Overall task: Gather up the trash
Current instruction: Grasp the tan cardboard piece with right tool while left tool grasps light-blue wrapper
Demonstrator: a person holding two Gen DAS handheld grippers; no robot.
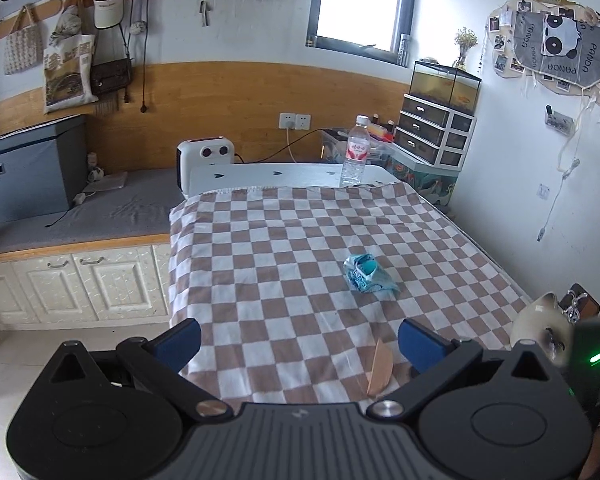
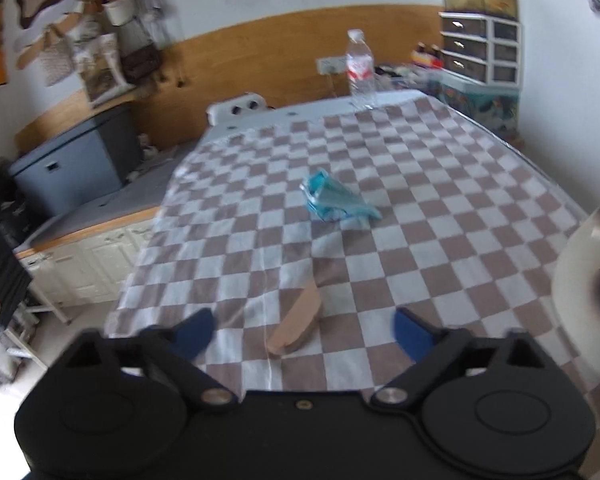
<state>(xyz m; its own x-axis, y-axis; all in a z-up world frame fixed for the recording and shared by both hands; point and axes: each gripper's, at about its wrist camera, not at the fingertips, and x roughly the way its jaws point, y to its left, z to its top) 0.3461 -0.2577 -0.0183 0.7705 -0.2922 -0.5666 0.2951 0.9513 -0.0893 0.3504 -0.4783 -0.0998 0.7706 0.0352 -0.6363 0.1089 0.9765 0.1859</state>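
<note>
Desk (image 1: 440, 216) carries a brown-and-white checkered cloth (image 1: 284, 240) with three loose items on it.

1x crumpled blue wrapper (image 1: 367, 274), mid-cloth, lying flat, nothing touching it. Same one in the right wrist view (image 2: 334, 200).

1x tan cardboard scrap (image 1: 380, 370), curved edge, near the front edge of the cloth. In the left wrist view it sits just inside the right-hand finger; in the right wrist view (image 2: 298, 326) it lies roughly centred between the two fingers, ahead of the tool body. Can't tell whether either tool touches it.

1x clear water bottle (image 1: 355, 152) with a red label, upright at the far end of the desk, where the cloth ends and a white surface starts. Well apart from both scraps.

Left gripper (image 1: 298, 338): jaws wide apart, blue pads clear, nothing clamped. It hangs over the near edge of the cloth.

Right gripper (image 2: 304, 330): jaws apart, nothing pinched between the pads. Frame is motion-blurred, so fine contact is unreadable.

Also on the right near side: 1x white rounded ceramic-looking object with dark patches (image 1: 540, 326), partly cut off by the frame edge. Can't identify it further.

Background: 1x fish tank (image 1: 446, 86) on a drawer unit, 1x white heater-like appliance (image 1: 204, 160) behind the desk.
</note>
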